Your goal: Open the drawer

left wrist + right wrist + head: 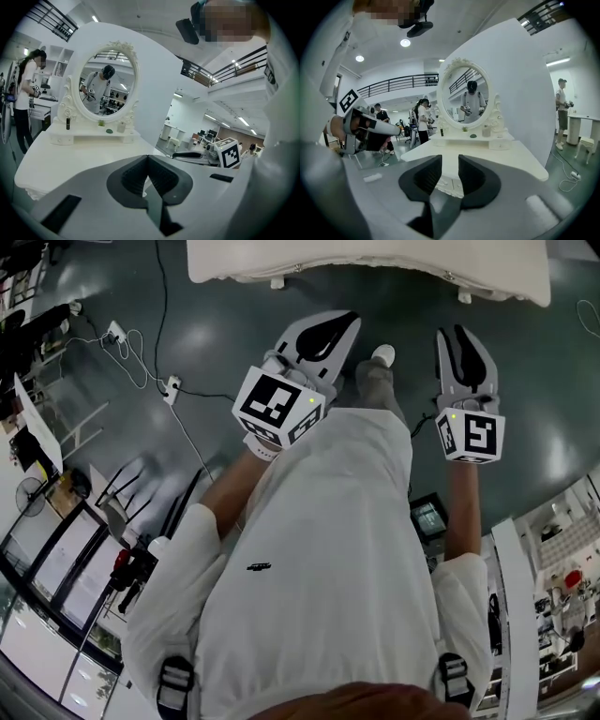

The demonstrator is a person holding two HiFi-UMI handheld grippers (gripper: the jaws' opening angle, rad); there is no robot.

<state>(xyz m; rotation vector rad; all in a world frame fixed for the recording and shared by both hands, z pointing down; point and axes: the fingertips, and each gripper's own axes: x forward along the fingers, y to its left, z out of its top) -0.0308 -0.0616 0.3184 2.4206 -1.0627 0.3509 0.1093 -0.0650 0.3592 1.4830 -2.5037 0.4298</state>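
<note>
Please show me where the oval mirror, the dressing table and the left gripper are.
oval mirror (465,97): right gripper view, middle of the glass.
dressing table (506,157): right gripper view, bare white top.
left gripper (352,321): head view, tips of the closed jaws.

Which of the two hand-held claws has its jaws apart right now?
The right gripper: a clear gap separates its jaws, with nothing held. The left gripper has its jaw tips meeting.

Left tool jaws together, right tool jaws apart, both held forward
</note>
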